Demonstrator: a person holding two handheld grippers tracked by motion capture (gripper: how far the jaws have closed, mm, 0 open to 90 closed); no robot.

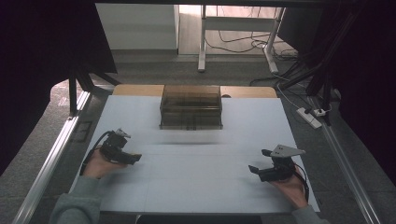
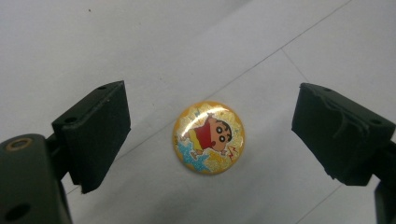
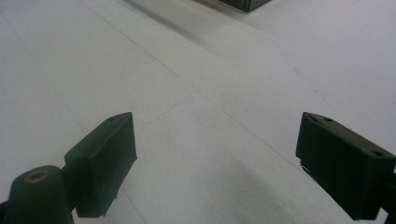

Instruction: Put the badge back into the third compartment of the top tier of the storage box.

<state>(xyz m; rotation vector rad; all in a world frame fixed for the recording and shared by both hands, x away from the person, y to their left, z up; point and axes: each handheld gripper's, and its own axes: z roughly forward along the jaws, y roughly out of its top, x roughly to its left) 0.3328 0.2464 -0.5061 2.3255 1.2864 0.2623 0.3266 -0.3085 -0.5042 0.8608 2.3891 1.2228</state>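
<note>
White table [image 1: 196,182] bears a round cartoon badge [image 2: 208,137].

From my seat, the box [image 1: 191,107] sits on the table [image 1: 196,182] at twelve o'clock; my left gripper [image 1: 135,158] at nine, over a badge [image 2: 208,137]; my right gripper [image 1: 252,169] at three.

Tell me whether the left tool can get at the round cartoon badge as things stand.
Probably yes. The left tool is open, its jaws standing wide on either side of the badge, which lies flat on the white table with nothing around it. Being so flat, it may be hard to pinch.
</note>
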